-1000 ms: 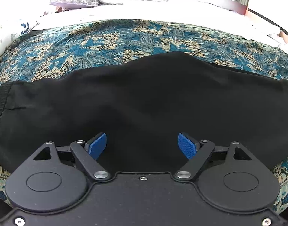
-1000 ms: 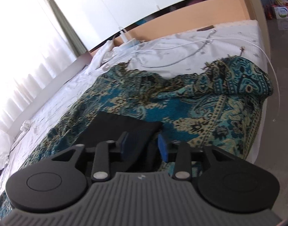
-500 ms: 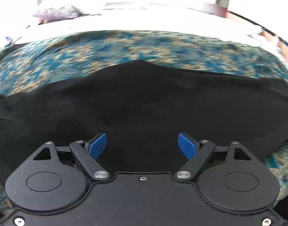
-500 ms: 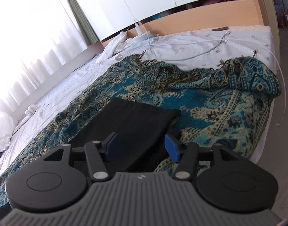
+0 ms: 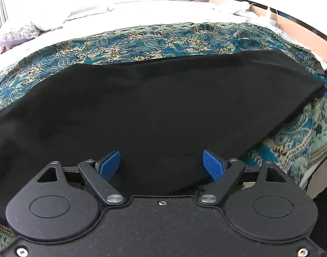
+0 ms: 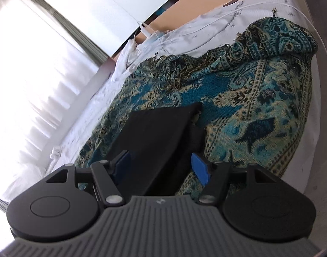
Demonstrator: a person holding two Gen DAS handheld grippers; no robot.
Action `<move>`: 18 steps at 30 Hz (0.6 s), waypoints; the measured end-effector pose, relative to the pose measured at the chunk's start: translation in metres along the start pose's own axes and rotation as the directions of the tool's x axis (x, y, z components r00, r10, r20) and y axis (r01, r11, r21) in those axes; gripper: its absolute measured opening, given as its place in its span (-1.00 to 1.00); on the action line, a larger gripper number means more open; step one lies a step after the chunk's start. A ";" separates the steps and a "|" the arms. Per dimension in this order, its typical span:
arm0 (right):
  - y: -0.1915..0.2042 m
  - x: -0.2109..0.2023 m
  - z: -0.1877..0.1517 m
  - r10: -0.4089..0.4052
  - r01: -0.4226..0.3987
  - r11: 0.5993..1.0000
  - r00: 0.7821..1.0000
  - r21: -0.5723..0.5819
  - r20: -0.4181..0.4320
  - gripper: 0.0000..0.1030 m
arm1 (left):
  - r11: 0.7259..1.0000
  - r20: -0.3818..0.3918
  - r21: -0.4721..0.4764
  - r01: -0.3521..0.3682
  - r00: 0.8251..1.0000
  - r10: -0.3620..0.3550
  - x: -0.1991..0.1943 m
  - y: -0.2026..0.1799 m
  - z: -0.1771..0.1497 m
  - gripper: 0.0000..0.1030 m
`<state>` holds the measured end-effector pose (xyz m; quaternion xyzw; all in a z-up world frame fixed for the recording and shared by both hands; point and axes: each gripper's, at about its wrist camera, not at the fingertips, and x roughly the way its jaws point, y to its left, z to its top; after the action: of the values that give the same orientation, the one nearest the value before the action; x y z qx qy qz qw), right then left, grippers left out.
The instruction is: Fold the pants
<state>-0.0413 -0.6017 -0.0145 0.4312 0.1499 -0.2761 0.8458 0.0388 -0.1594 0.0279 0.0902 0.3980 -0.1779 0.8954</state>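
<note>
The black pants (image 5: 163,111) lie spread across a teal patterned blanket (image 5: 142,40) on the bed, filling the middle of the left wrist view from 9 o'clock to 3 o'clock. The left gripper (image 5: 161,165) stands wide over the near edge of the fabric, its blue pads (image 5: 110,165) apart and holding nothing. The right gripper (image 6: 161,167) is also wide, with one end of the pants (image 6: 159,132) lying between its fingers, ungripped. A white sheet (image 6: 227,15) and white cables (image 6: 195,30) lie toward 12 o'clock.
</note>
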 end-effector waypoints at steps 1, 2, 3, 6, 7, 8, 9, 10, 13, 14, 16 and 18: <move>0.001 0.001 0.001 -0.013 0.013 1.000 1.000 0.001 -0.003 0.48 | 1.000 0.005 0.000 -0.001 1.000 0.001 -0.001 0.000 -0.002 0.67; 0.003 0.000 0.001 -0.028 0.028 1.000 1.000 0.001 -0.005 0.48 | 1.000 0.005 -0.002 0.001 1.000 -0.001 0.000 0.001 -0.004 0.68; 0.005 -0.002 0.000 -0.050 0.050 0.999 0.999 -0.002 -0.004 0.48 | 1.000 0.003 -0.007 0.005 1.000 -0.005 0.001 0.003 -0.004 0.69; 0.003 -0.010 -0.002 -0.091 0.090 0.996 0.996 0.020 0.015 0.48 | 1.000 0.005 -0.018 0.011 1.000 -0.011 0.003 0.010 -0.006 0.72; -0.001 -0.012 -0.003 -0.077 0.077 0.996 0.997 0.043 0.016 0.47 | 1.000 0.006 -0.018 0.012 1.000 -0.012 0.003 0.011 -0.007 0.72; -0.004 -0.014 -0.004 -0.059 0.058 0.996 0.998 0.062 0.014 0.47 | 1.000 0.008 -0.018 0.013 1.000 -0.013 0.004 0.012 -0.007 0.73; -0.006 -0.013 -0.004 -0.043 0.042 0.997 0.999 0.066 0.011 0.47 | 1.000 0.009 -0.018 0.014 1.000 -0.014 0.004 0.013 -0.007 0.73; -0.008 -0.012 -0.003 -0.034 0.033 0.998 0.999 0.058 0.010 0.48 | 1.000 0.010 -0.018 0.014 1.000 -0.014 0.004 0.013 -0.007 0.74; -0.005 -0.006 0.000 -0.013 0.013 0.999 1.000 0.034 0.010 0.48 | 1.000 0.010 -0.012 0.012 1.000 -0.012 0.004 0.014 -0.007 0.74; -0.003 -0.003 0.002 -0.001 0.001 1.000 1.000 0.030 0.009 0.48 | 1.000 0.009 -0.013 0.012 1.000 -0.012 0.004 0.014 -0.007 0.74; -0.001 0.002 0.006 0.029 -0.029 0.999 1.000 0.034 0.006 0.47 | 1.000 0.007 -0.018 0.012 1.000 -0.012 0.003 0.014 -0.007 0.74; -0.001 0.007 0.009 0.042 -0.042 0.998 0.999 0.055 -0.001 0.47 | 1.000 0.007 -0.018 0.011 1.000 -0.011 0.004 0.014 -0.007 0.74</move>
<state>-0.0362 -0.6121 -0.0133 0.4578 0.1338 -0.2618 0.8390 0.0417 -0.1455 0.0208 0.0794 0.3970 -0.1794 0.8966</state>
